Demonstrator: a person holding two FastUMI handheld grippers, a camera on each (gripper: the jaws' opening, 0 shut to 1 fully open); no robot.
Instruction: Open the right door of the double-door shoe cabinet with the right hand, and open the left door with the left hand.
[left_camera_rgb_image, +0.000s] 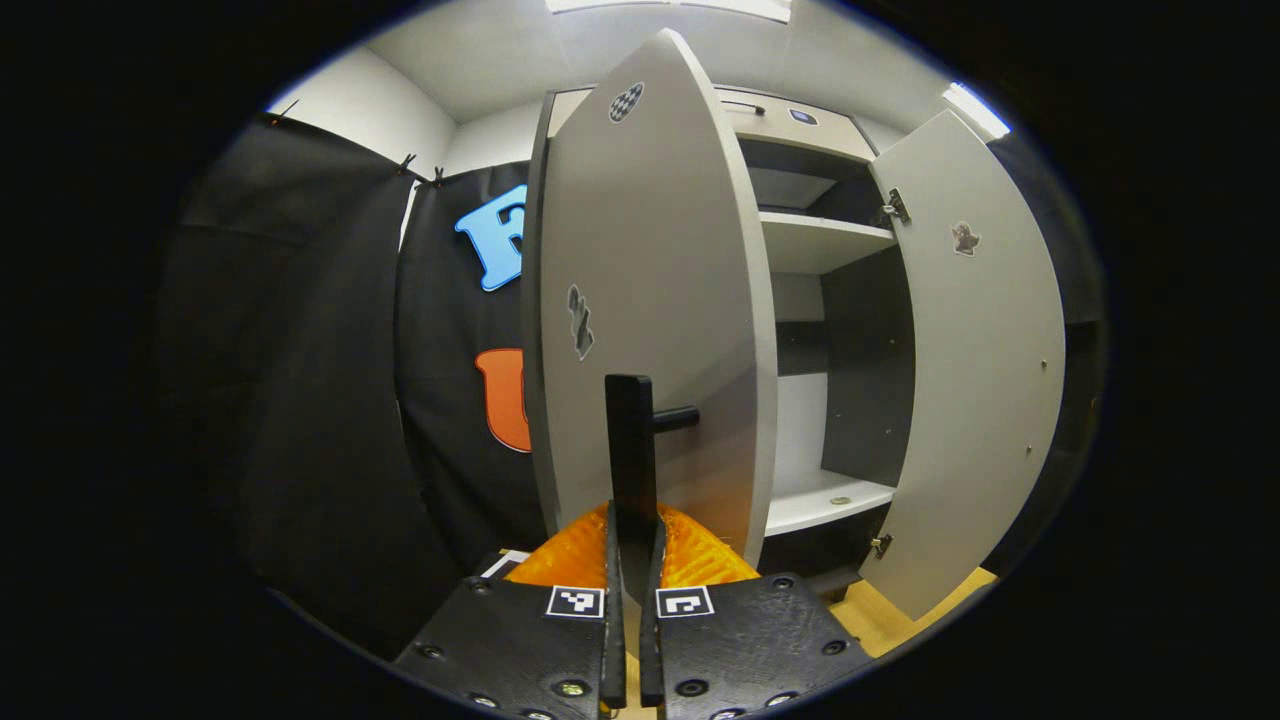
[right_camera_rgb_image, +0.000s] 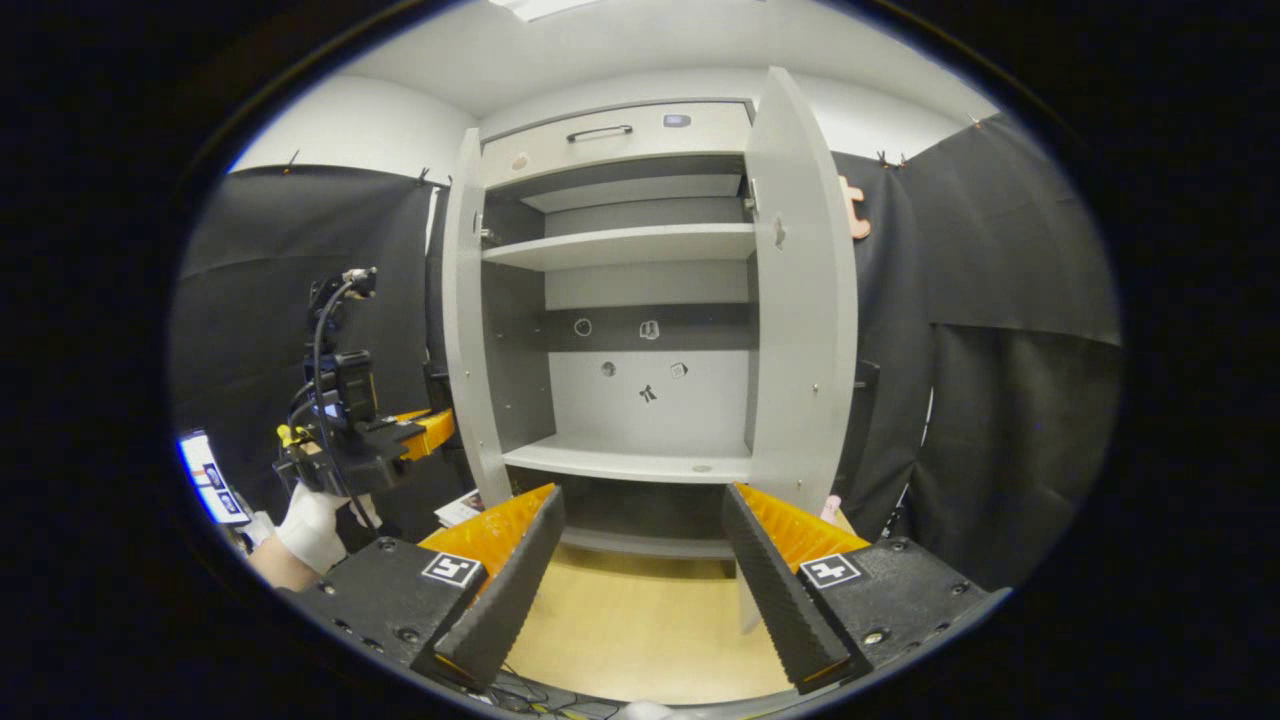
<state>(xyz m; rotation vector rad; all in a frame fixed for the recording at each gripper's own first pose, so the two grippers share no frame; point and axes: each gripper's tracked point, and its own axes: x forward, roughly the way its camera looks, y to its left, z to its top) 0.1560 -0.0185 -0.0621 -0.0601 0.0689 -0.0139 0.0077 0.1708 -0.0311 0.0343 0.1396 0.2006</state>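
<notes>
Already swung wide, both doors of the shoe cabinet stand open at centre frame in the right gripper view, baring pale shelves and a dark back panel. The left door fills the middle of the left gripper view, edge-on and upright, its dark bar handle standing off the panel on a short post. The left gripper, at the bottom centre of that view, has its fingers pinched together on the lower end of that bar. Low in the right gripper view the right gripper sits with its fingers spread wide and nothing between them, well short of the right door, which hangs at upper right of centre. Farther off at lower left of the same view, a gloved hand carries the other gripper beside the left door's edge. These doors look like stiff, flat laminated board on side hinges, light enough to swing but smooth-faced and hard to pinch. By that reading the bar handle is the only sound hold, and pulling along the hinge arc should keep the grip from slipping off
</notes>
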